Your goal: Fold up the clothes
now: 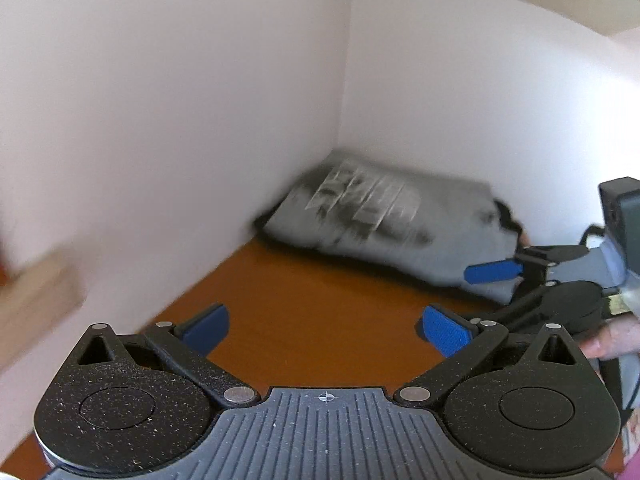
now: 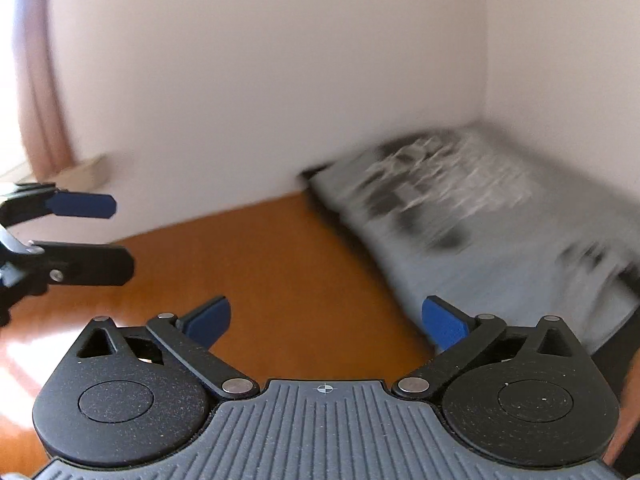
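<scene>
A folded grey T-shirt (image 1: 384, 216) with a black-and-white print lies in the far corner of the orange-brown table (image 1: 304, 280), against both white walls. My left gripper (image 1: 324, 328) is open over bare table, short of the shirt, with nothing between its blue pads. My right gripper (image 1: 500, 292) shows at the right edge of the left wrist view, open beside the shirt's near end. In the right wrist view the right gripper (image 2: 326, 322) is open and empty, with the shirt (image 2: 480, 208) ahead to the right. The left gripper (image 2: 104, 236) hangs open at the left, above the table (image 2: 260, 248).
Two white walls meet in a corner (image 1: 344, 80) behind the shirt. A blurred beige object (image 1: 36, 292) stands at the left. A pinkish curtain (image 2: 36, 80) hangs far left by a beige ledge (image 2: 88, 168). A person's hand (image 1: 612, 340) holds the right gripper.
</scene>
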